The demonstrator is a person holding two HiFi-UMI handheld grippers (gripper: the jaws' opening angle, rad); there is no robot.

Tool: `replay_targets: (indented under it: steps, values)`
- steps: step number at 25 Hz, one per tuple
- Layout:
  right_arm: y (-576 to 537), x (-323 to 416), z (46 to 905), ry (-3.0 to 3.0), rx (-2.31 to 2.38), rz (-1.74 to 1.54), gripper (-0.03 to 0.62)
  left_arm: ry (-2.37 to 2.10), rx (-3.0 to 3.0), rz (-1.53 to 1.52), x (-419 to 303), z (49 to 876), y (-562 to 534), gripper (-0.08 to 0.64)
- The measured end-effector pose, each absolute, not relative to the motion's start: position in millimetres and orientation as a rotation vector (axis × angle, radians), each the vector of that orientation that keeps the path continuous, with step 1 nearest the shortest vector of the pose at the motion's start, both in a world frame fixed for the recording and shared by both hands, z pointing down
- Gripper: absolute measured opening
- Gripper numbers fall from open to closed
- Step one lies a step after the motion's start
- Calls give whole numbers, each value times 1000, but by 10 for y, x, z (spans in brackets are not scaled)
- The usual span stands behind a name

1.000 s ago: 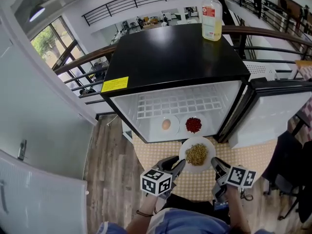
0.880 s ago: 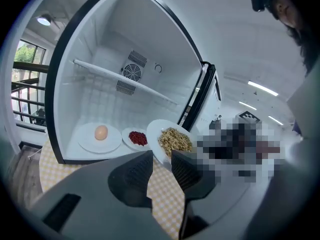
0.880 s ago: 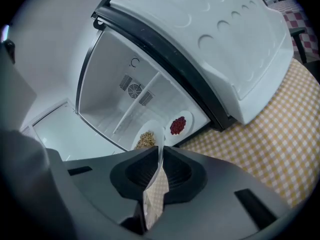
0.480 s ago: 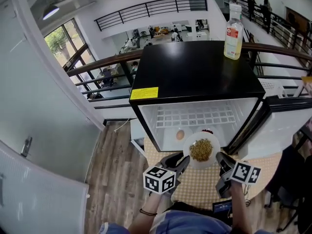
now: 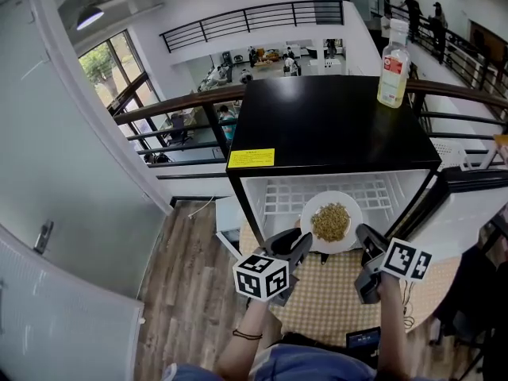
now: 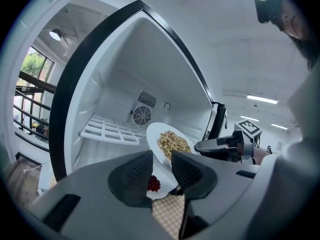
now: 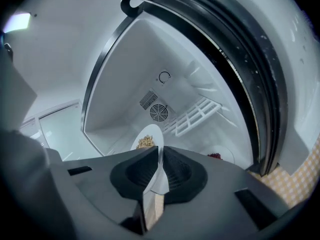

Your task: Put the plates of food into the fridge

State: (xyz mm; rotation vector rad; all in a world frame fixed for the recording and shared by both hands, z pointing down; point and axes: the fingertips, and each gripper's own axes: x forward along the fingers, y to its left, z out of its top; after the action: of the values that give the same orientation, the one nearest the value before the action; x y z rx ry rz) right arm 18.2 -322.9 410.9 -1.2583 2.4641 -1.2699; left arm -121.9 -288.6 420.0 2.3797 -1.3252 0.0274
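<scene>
Plainly, the right hand-held gripper [image 7: 160, 171] was clamped on the thin white rim of the plate [image 7: 152, 134], its two dark pads pressed together on the edge. The left hand-held gripper [image 6: 161, 171] had its jaws set wider, with the opposite rim of the plate [image 6: 155, 134] running down between them and the pads appearing to bear on it. From the head view, the left hand-held gripper [image 5: 300, 244] and the right hand-held gripper [image 5: 367, 240] flanked the plate [image 5: 353, 213] on either side. The plate carried a heap of yellowish-green food [image 5: 331, 222] in its middle.

It hung at the open front of the fridge [image 5: 333, 121], above the checked bench [image 5: 317, 292]. A white wire shelf [image 5: 278, 197] showed inside the fridge. A round fan grille [image 6: 142, 115] sat in the back wall. Lower inside lay a second plate with red food [image 7: 215, 156], well apart from the held one.

A yellow label [image 5: 251, 158] marked the fridge's front edge. A clear bottle [image 5: 394, 74] stood upright on the black top near its far right corner. The door [image 5: 476, 205] stood open at the right.
</scene>
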Motion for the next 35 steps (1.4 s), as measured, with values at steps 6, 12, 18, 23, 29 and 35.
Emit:
replay_targets:
  steps: [6,12,18,23,29,35]
  values:
    - [-3486,109,4080,2422,-1299,-1287,41,-1397,2340,-23,-1299,4048,-3139,127]
    - [-3683,53,4150,2309,-1292,-1372,41,-1431,2284,-53,-1331,3946,-3383,127]
    - [-3804,53,4150,2215,-1332,-1379,41,-1474,2260,89,-1353,3997,-3610,127]
    - [-3863,29,4180,2194,-1373,-1373,41,-1483,2189,215,-1389,4125,-3713,129]
    - [-3931,43,4140,2173,-1410,-1322,41,-1534,2259,267,-1358,4027,-3769,129]
    - [-3941,39,4130,2339,-1605,-1094,49,-1540,2340,237,-1300,3834,-3699,129]
